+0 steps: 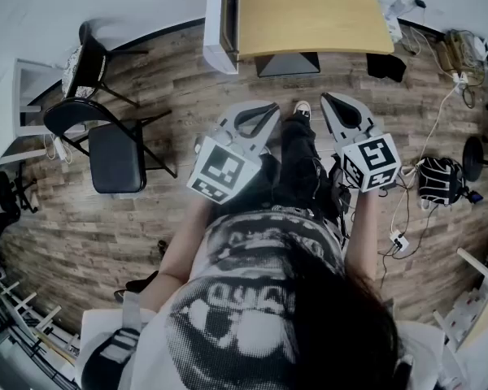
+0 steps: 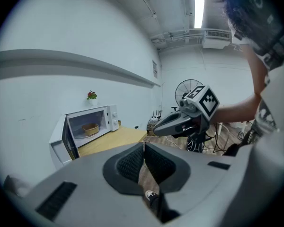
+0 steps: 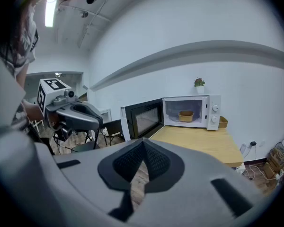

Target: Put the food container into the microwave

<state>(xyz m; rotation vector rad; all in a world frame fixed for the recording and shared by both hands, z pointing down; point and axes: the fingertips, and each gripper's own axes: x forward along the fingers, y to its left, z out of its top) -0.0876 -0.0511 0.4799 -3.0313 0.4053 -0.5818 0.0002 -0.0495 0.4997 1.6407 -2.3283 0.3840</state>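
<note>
A white microwave (image 3: pixel 191 111) stands on a wooden table (image 3: pixel 199 143) with its door (image 3: pixel 142 118) swung open. A tan food container (image 3: pixel 185 115) sits inside it, and it shows again in the left gripper view as the container (image 2: pixel 90 128) in the microwave (image 2: pixel 97 122). My left gripper (image 2: pixel 143 145) is shut and empty. My right gripper (image 3: pixel 143 143) is also shut and empty. In the head view both are held at waist height, left gripper (image 1: pixel 270 110) and right gripper (image 1: pixel 327 100), well short of the table (image 1: pixel 309 15).
Two black chairs (image 1: pixel 106 140) stand on the wood floor to my left. A white shelf unit (image 1: pixel 12 108) is further left. Cables and a power strip (image 1: pixel 398 238) lie on the floor to my right, with a fan (image 2: pixel 187 88) beyond.
</note>
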